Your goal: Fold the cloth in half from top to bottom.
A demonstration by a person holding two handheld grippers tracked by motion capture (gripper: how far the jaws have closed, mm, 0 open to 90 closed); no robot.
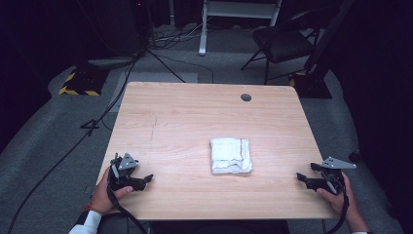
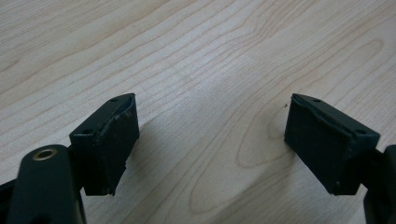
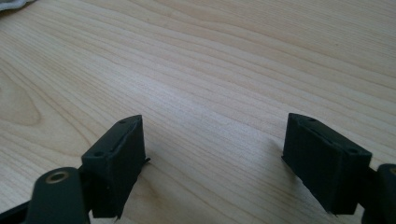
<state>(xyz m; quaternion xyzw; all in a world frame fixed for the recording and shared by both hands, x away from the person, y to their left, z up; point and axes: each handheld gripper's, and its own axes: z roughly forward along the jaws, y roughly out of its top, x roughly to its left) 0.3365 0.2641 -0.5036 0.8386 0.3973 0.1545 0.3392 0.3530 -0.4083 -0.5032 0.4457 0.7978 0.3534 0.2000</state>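
Bare light wooden table (image 1: 185,117) surrounds the folded white cloth (image 1: 231,155), the sole obstacle at centre.

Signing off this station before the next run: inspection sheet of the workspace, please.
Surface: light wooden table, round grommet hole near the far edge.
Job's things: folded white towel, lying flat right of centre, untouched.
Clutter: nothing seen on the table.
Grippers: left gripper at the near left corner, fingers apart over bare wood; right gripper at the near right edge, open, nothing between its fingers.
Cables: one trails from each gripper off the near edge; floor cables run left of and beyond the table.
Surroundings: grey carpet, black chair, white frame, hazard-striped base.
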